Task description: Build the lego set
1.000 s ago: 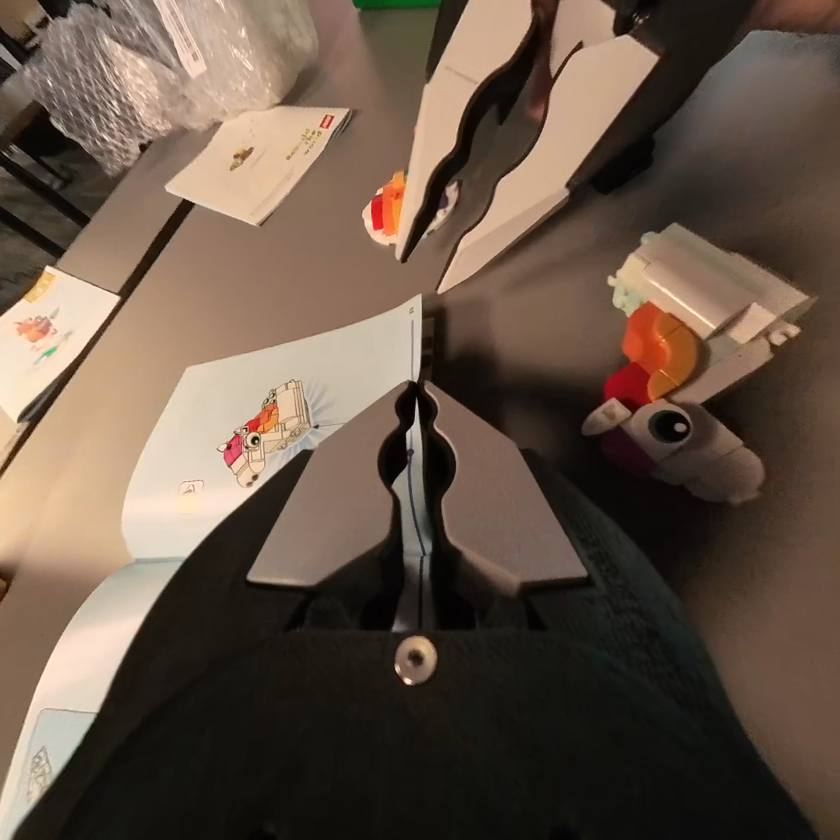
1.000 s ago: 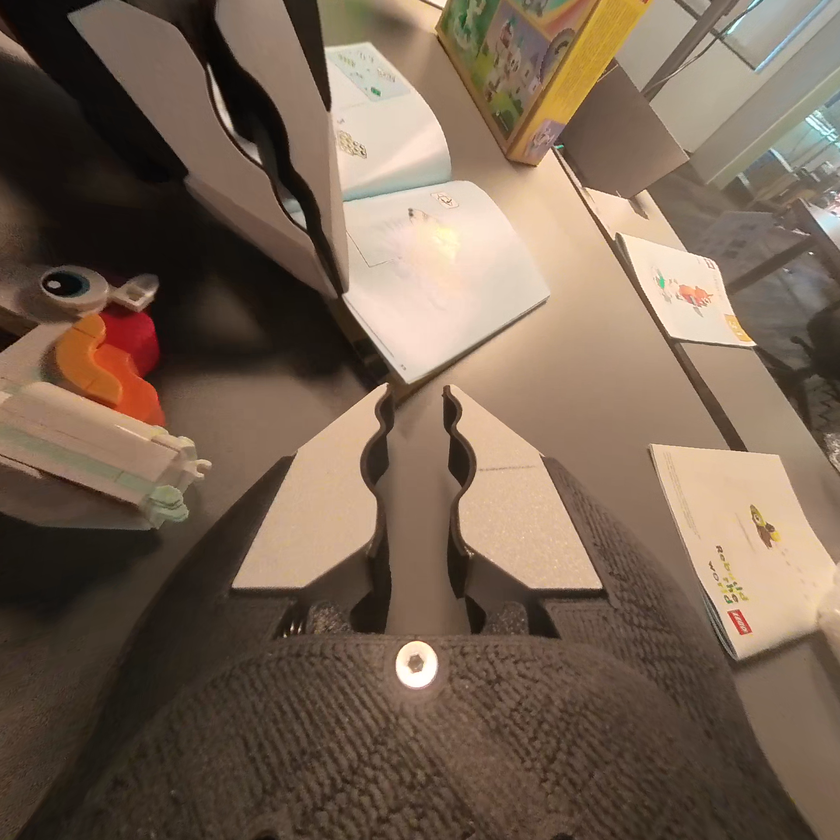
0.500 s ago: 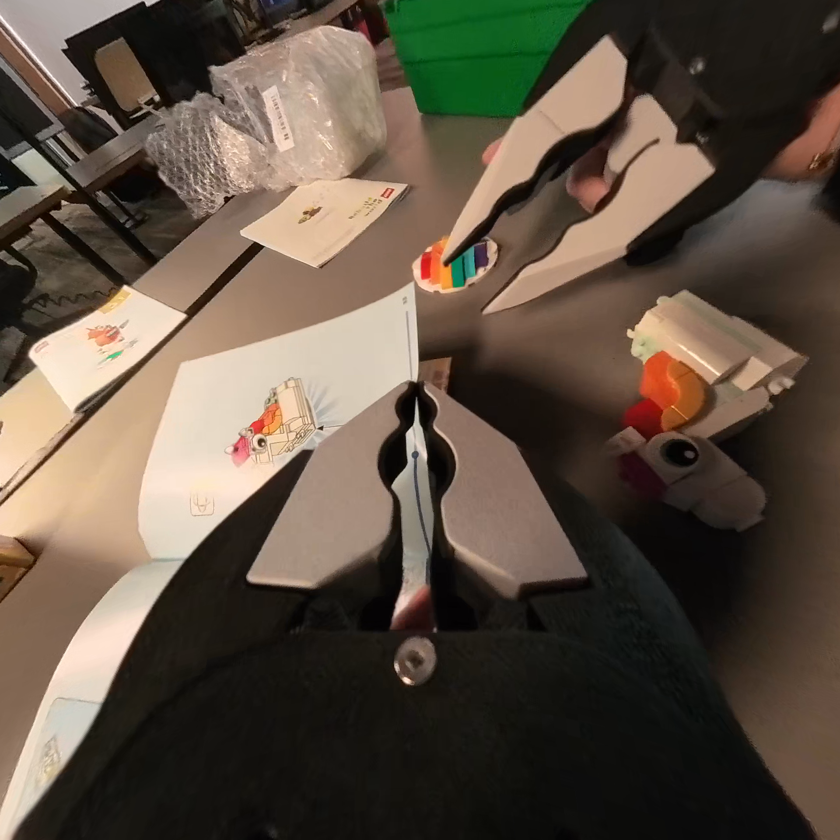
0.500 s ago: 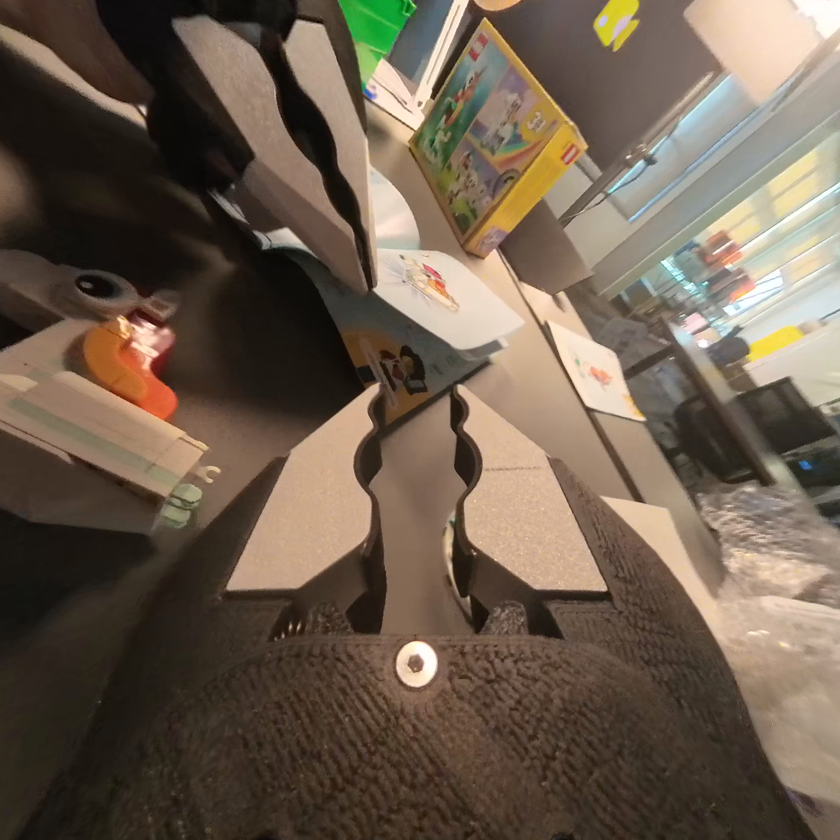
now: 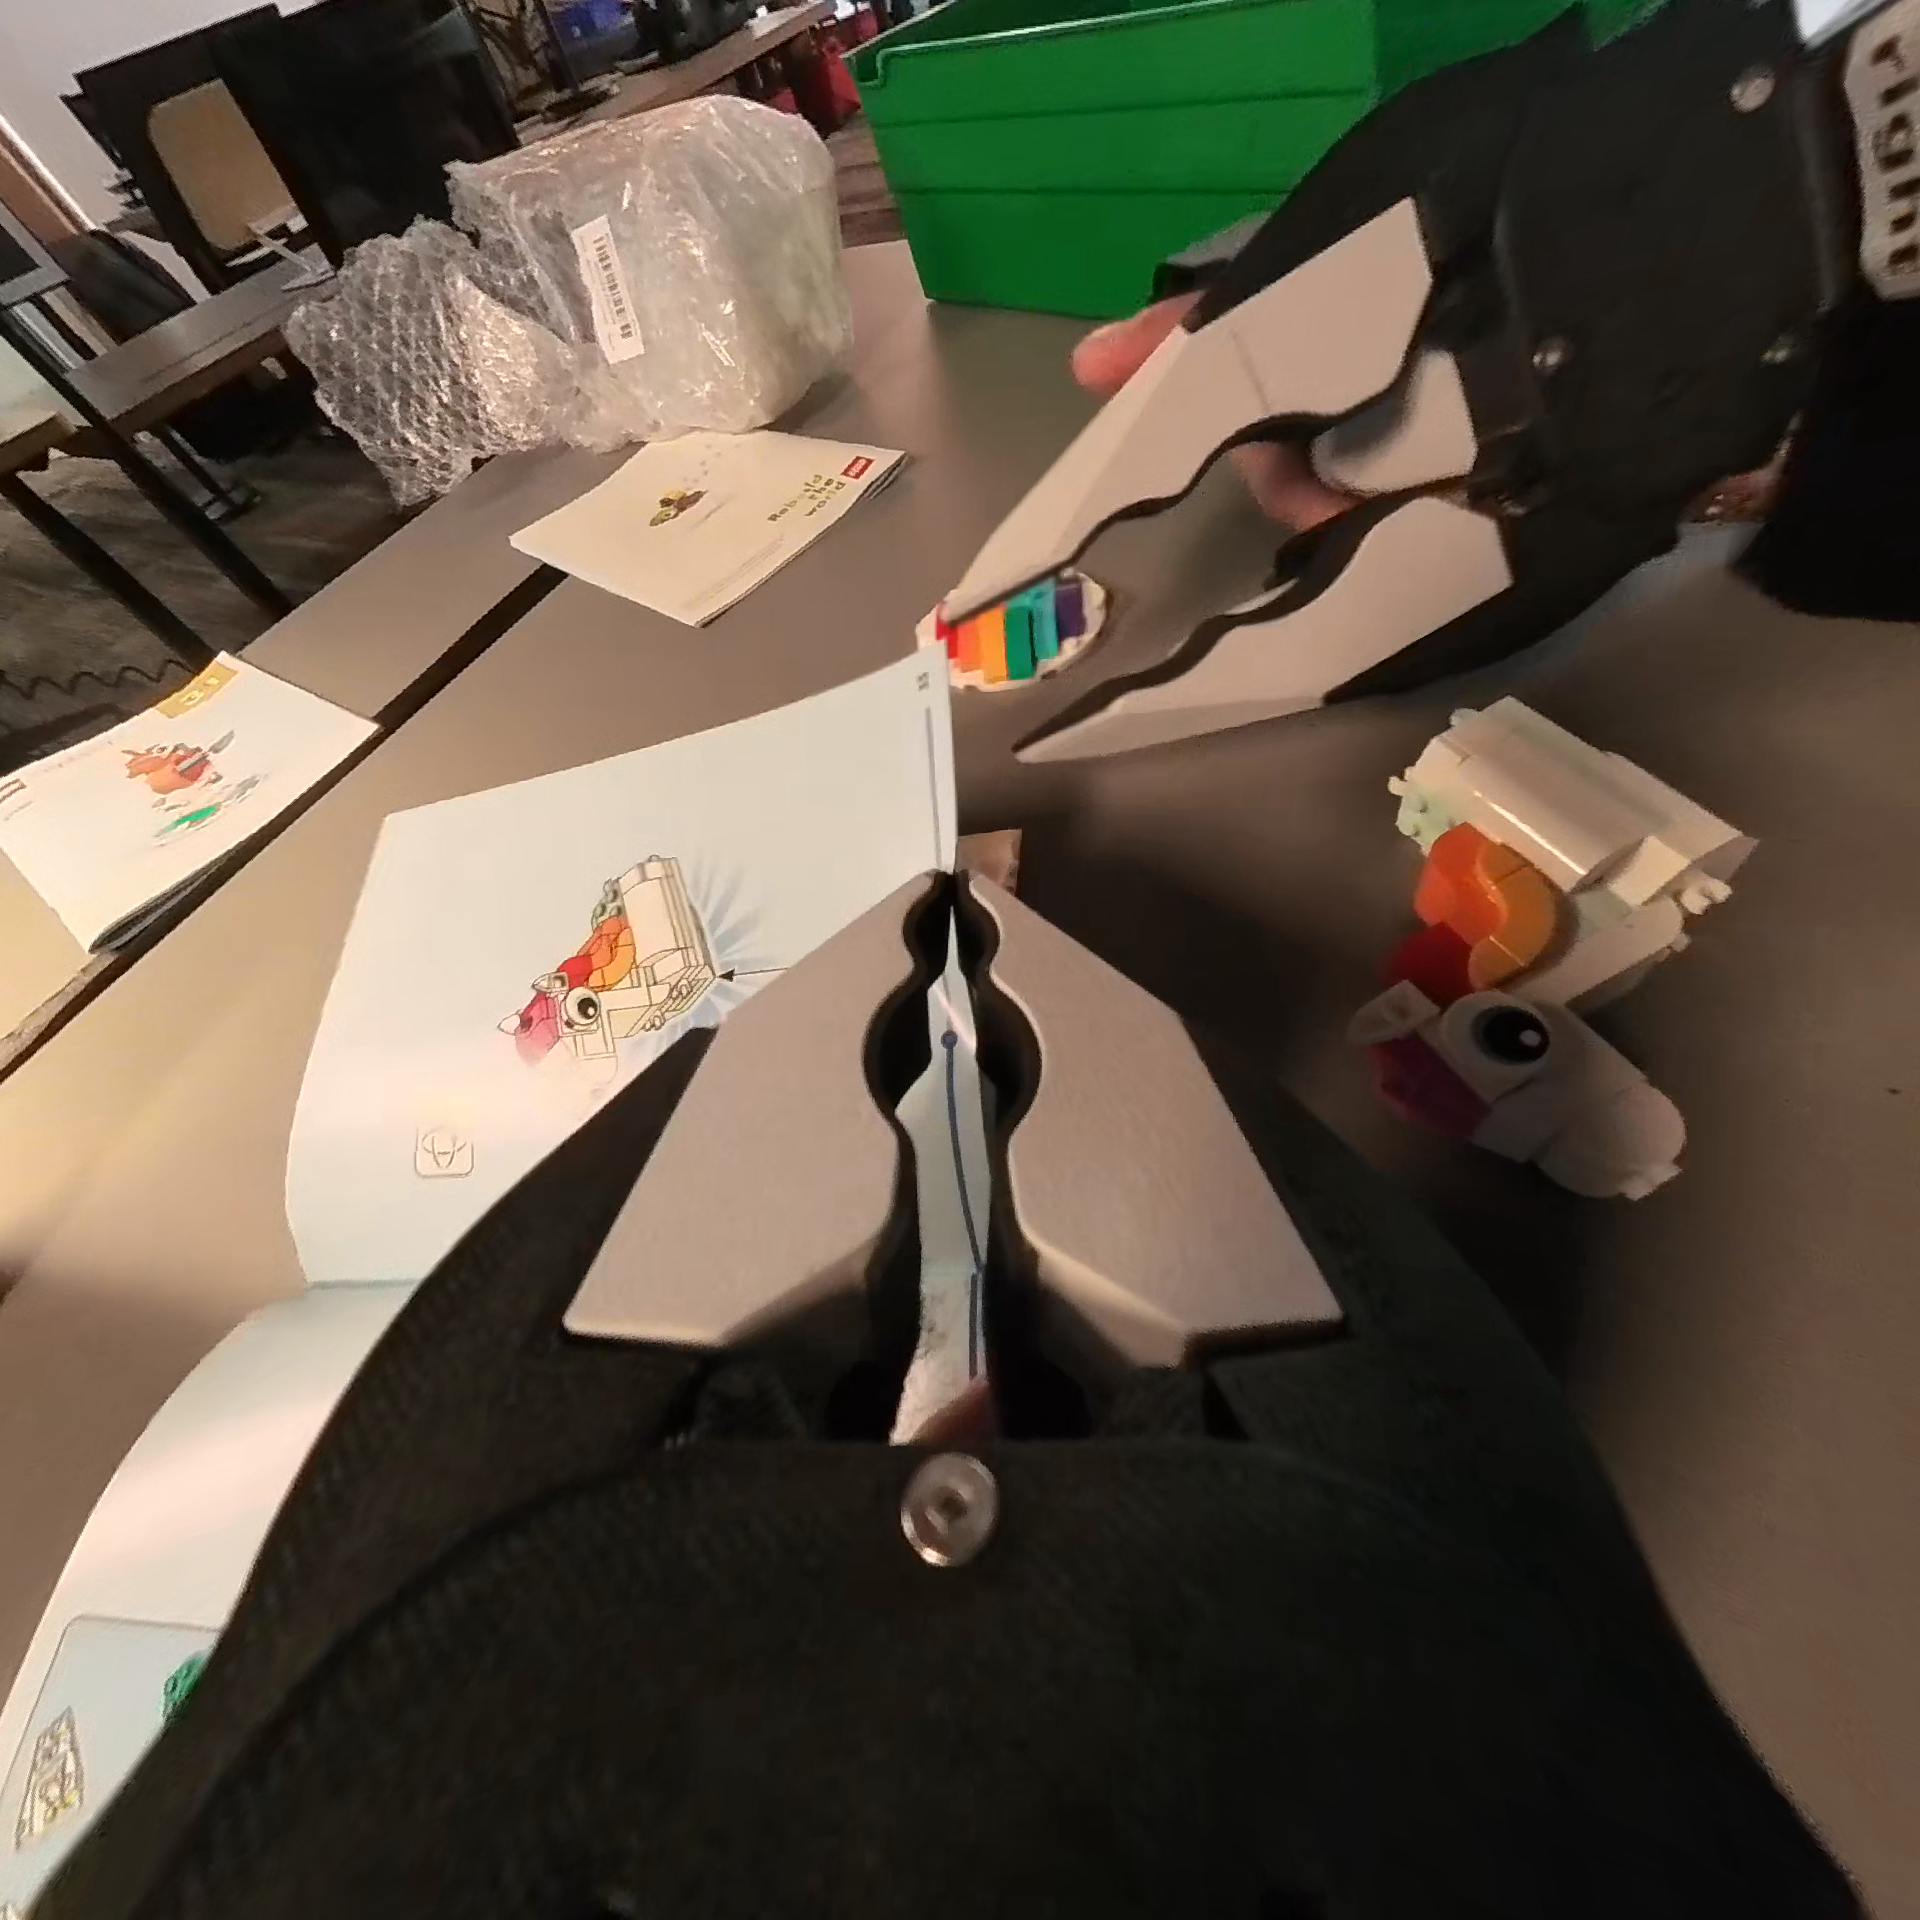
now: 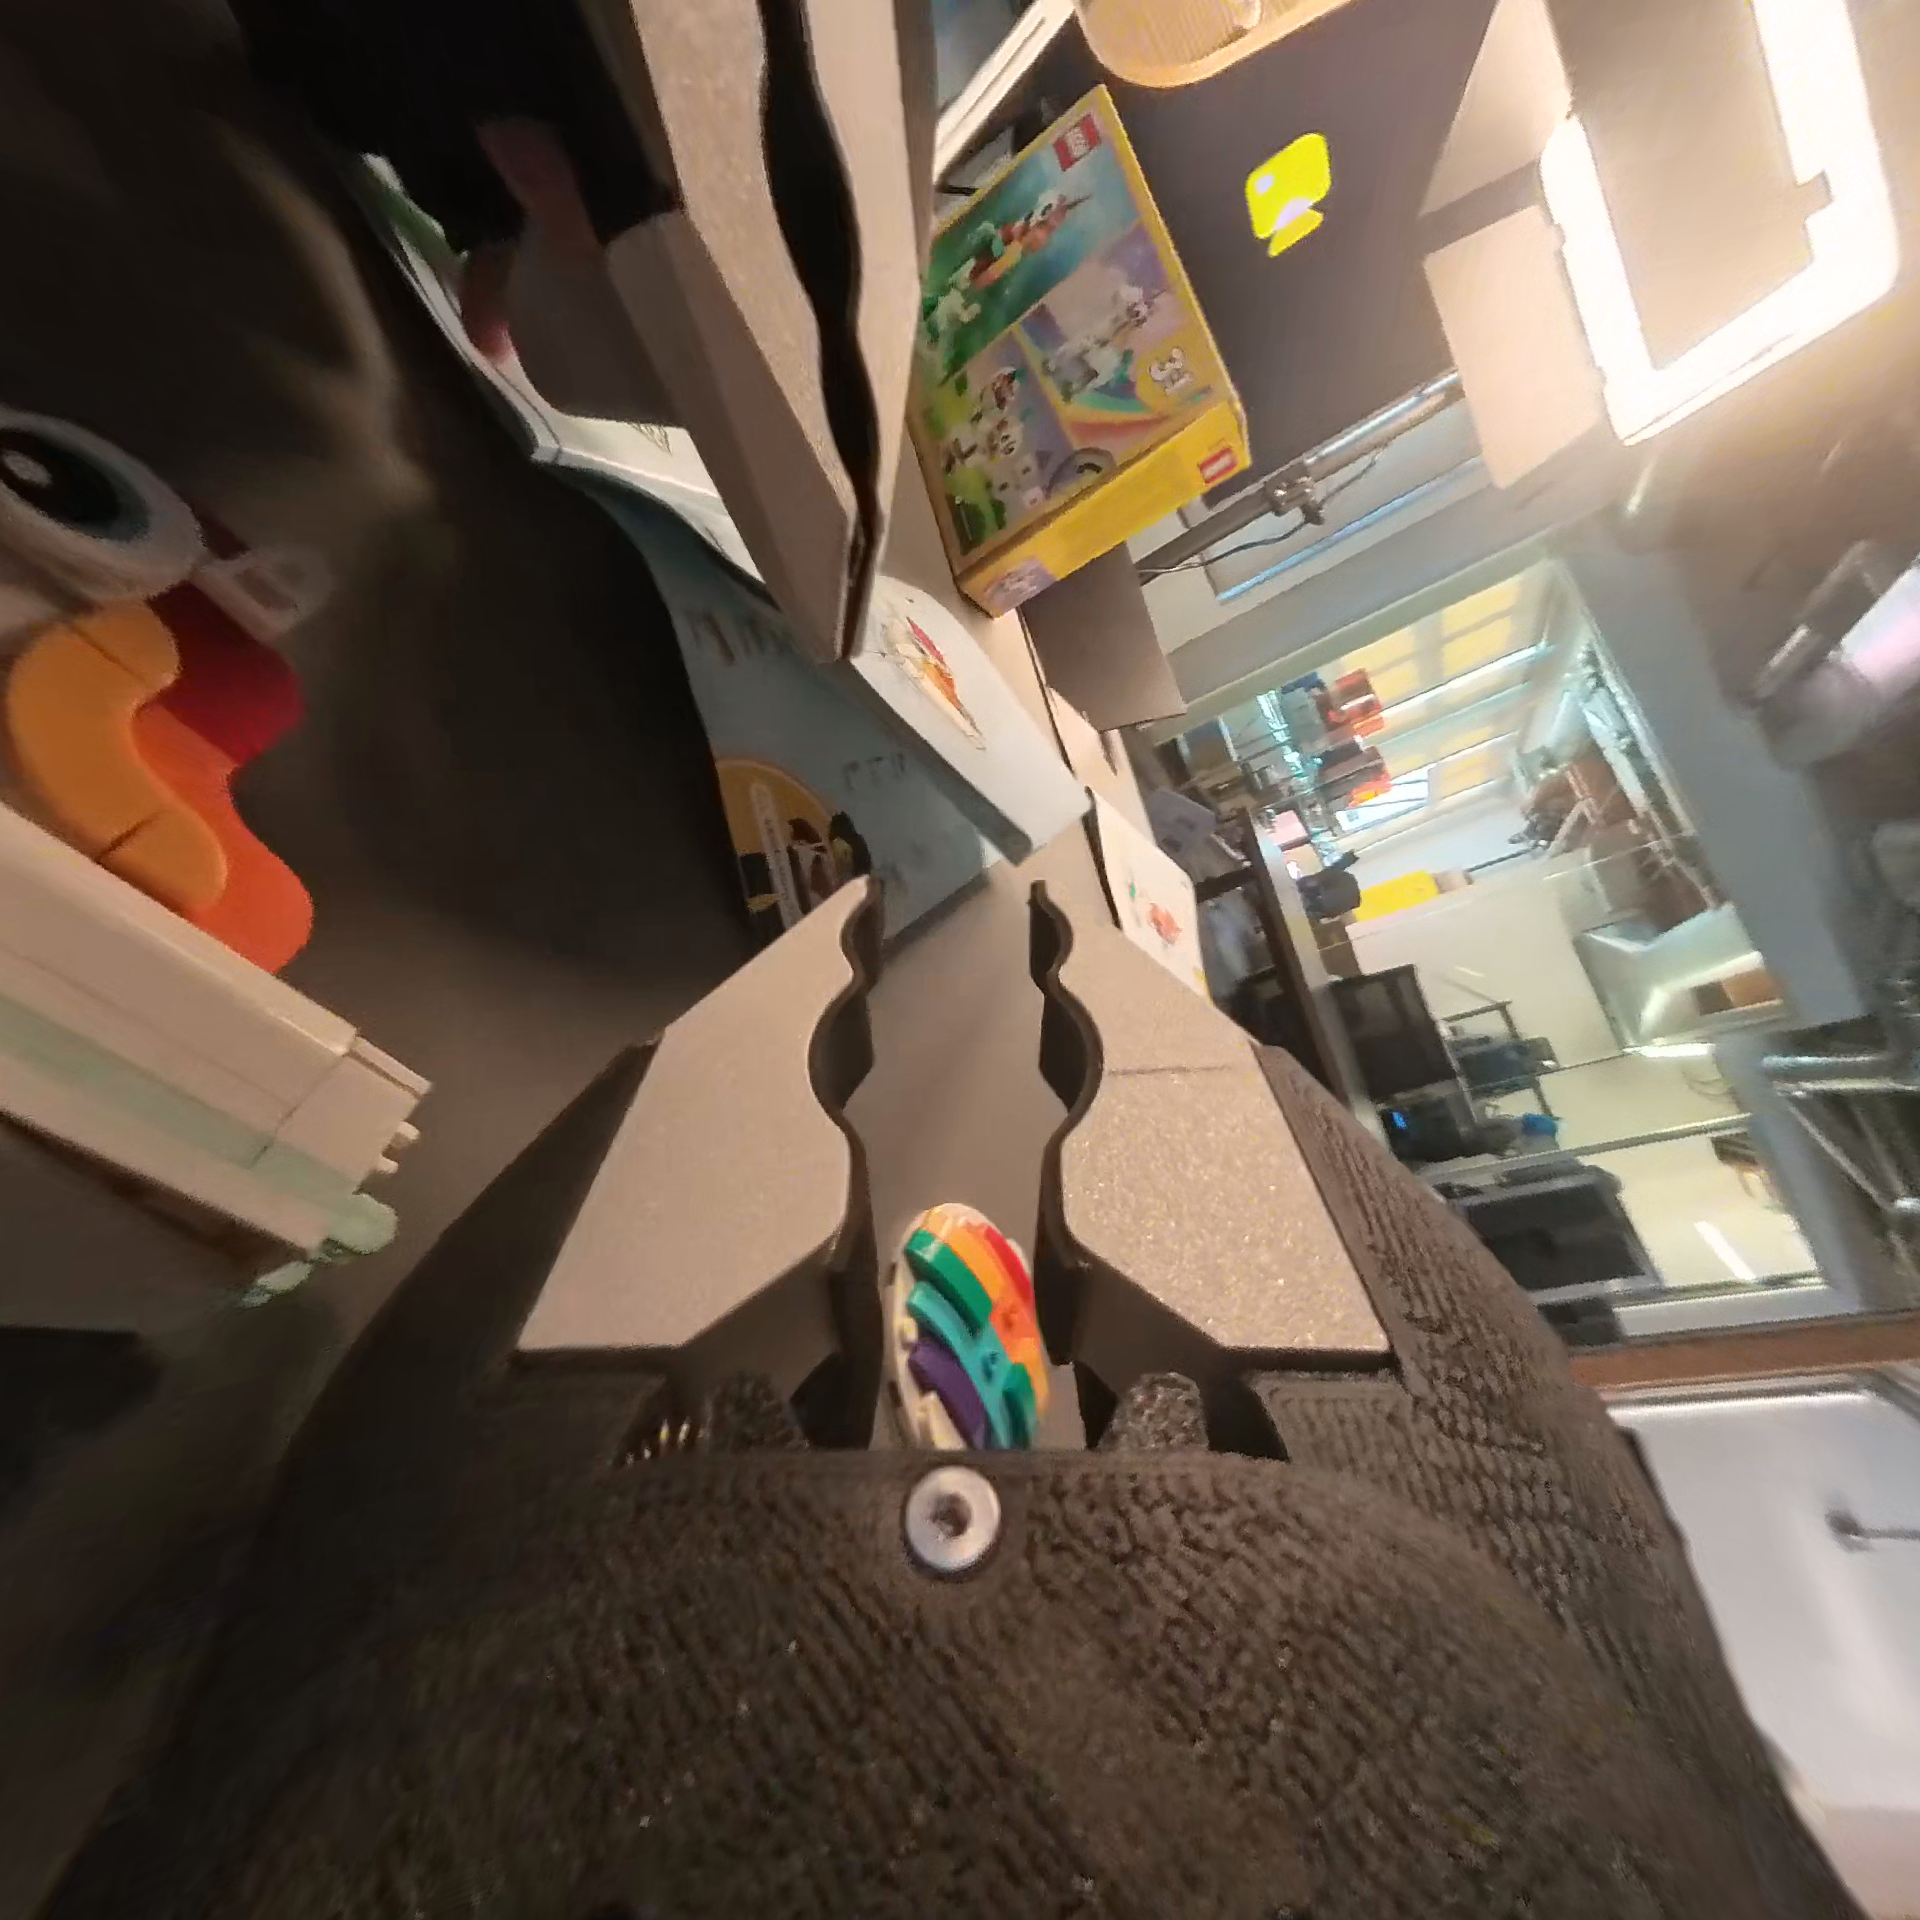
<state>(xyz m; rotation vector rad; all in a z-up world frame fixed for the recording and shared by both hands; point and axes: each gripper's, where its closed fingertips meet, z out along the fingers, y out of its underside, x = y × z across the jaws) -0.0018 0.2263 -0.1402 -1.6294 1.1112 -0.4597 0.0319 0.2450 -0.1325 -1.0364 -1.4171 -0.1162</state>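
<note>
My left gripper (image 5: 951, 883) is shut on the edge of a light blue page of the open instruction booklet (image 5: 623, 935) and holds that page raised off the table. A white lego animal model (image 5: 1517, 935) with an orange and red mane and a big eye lies on the grey table to the right. My right gripper (image 5: 992, 681) is open and turned on its side, its tips just in front of a small round rainbow piece (image 5: 1023, 634). In the right wrist view the rainbow piece (image 6: 966, 1340) shows low between my open right gripper's (image 6: 953, 899) fingers, untouched. The model (image 6: 156, 831) is at the left.
A green bin (image 5: 1091, 156) and a bubble-wrapped bundle (image 5: 623, 301) stand at the back. Two other booklets (image 5: 717, 520) (image 5: 156, 790) lie to the left. A yellow lego box (image 6: 1070, 364) stands beyond the booklet. A person's fingers (image 5: 1122, 343) show behind the right gripper. Some 5 cm of space lies between my two pairs of fingers. It is some 10 cm from my right tips to the rainbow piece (image 6: 966, 1340). It turns up in the left wrist view (image 5: 1035, 612) as well.
My right gripper has rolled onto its side and drawn back to the rainbow piece, staying open. My left gripper stays shut on the page and has tilted up a little.
</note>
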